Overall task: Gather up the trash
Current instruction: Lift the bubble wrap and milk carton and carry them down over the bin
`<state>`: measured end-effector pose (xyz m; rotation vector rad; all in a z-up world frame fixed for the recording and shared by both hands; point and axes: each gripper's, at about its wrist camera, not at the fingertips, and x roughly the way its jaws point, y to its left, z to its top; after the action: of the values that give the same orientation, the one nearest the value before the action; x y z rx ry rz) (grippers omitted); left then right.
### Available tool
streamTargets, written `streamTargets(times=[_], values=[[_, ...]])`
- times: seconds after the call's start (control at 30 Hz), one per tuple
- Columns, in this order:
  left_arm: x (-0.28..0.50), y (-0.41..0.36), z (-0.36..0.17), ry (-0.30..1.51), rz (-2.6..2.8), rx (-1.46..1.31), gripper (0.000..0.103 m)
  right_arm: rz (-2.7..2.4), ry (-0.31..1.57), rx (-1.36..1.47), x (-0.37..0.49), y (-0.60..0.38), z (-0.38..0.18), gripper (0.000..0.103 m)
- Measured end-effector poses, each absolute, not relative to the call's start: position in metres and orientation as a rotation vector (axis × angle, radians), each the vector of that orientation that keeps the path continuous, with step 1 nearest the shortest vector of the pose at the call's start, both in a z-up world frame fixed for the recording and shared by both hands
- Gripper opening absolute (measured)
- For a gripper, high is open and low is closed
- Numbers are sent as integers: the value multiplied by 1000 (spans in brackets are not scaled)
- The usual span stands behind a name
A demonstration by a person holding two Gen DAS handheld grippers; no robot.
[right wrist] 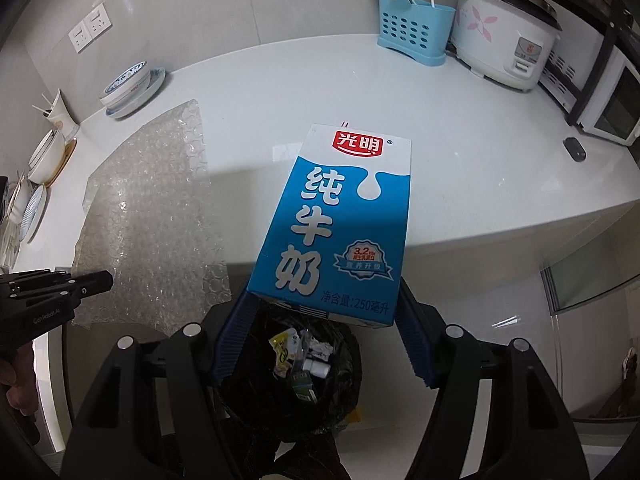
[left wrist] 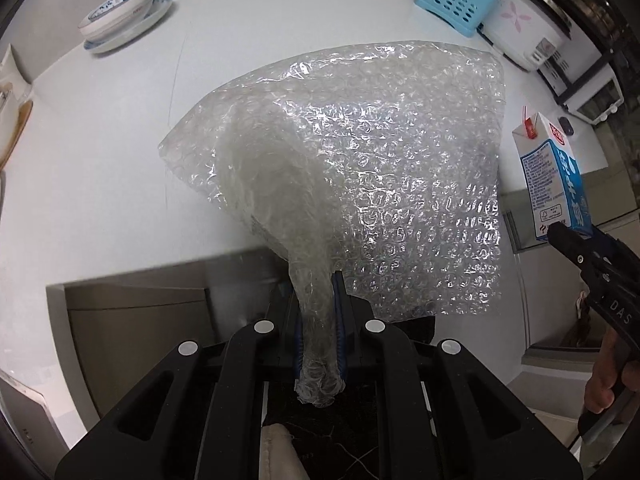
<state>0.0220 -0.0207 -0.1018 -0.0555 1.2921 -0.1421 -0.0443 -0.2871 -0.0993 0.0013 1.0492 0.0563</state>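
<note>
**Both grippers loaded above the bin**

The bubble wrap sheet (left wrist: 352, 168) fans toward twelve o'clock from the left gripper (left wrist: 320, 320), whose jaws are pinched tight on its gathered neck. The right gripper (right wrist: 320, 328), jaws half spread, clamps the milk carton (right wrist: 336, 224) above the black-lined trash bin (right wrist: 288, 380) at six o'clock. The carrying step looks nearly done; next, I judge, each releases over the bin.
</note>
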Motion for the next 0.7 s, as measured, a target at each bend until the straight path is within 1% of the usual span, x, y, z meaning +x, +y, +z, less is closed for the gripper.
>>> streamTargets(times=[0.37,0.7], values=[[-38,-54,-148,1357,-151,-57,11,85,1095,4,-89,-309,-139,64],[-54,-84,-203,1391,-116,-27,11,118,1174,-24,-107,-314,-189,64]])
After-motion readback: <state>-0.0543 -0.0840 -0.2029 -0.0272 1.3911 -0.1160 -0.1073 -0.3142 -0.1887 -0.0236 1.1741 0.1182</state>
